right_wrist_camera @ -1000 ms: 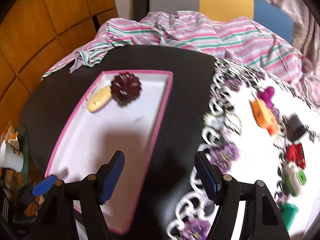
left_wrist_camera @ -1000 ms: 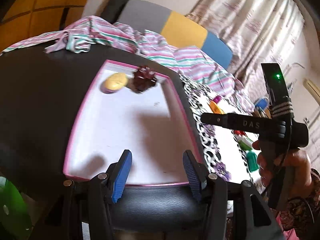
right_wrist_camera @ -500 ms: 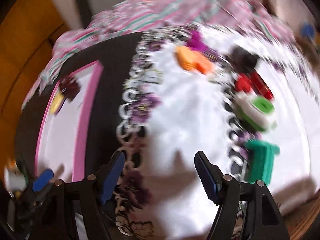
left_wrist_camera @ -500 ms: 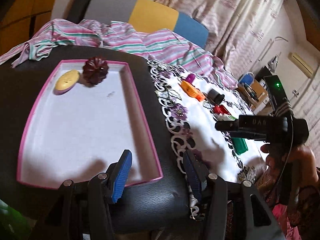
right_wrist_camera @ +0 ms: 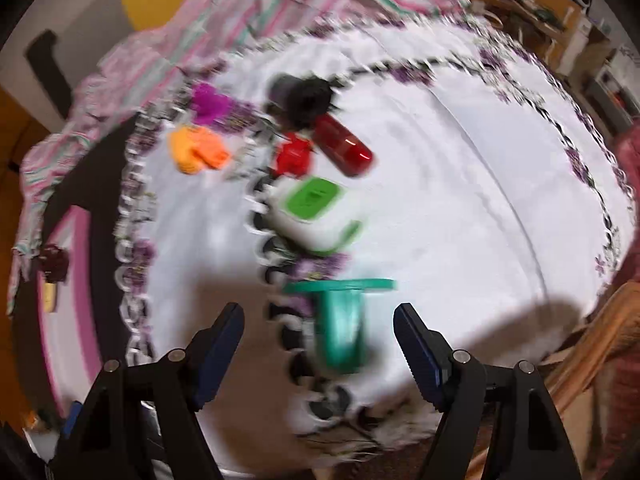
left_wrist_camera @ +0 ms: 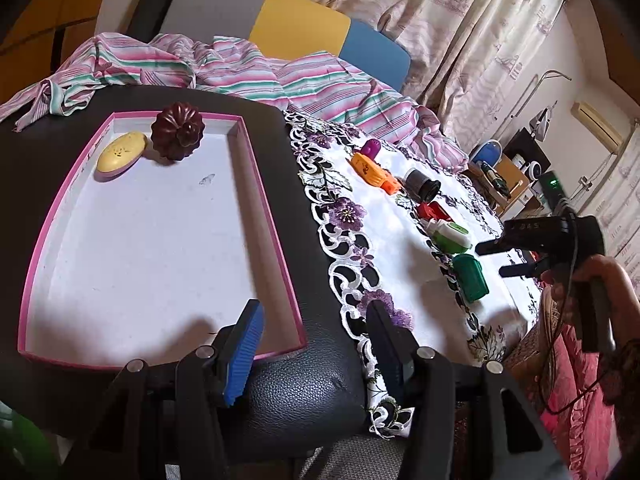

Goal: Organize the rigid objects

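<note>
Tabletop (left_wrist_camera: 312, 392): pink tray (left_wrist_camera: 276, 240) on your left holds a brown mould (left_wrist_camera: 178, 135) and yellow soap (left_wrist_camera: 121, 156). On the lace cloth (right_wrist_camera: 460, 184), the white-green box (right_wrist_camera: 312, 216) sits just beyond the green piece (right_wrist_camera: 340, 320). Your right claw (right_wrist_camera: 318, 344) is opening, straddling the green piece, pads not touching. Left claw (left_wrist_camera: 316, 344) open, empty.

Black tongs (right_wrist_camera: 318, 344), blue ribbed pads (left_wrist_camera: 245, 354), silver screws
</note>
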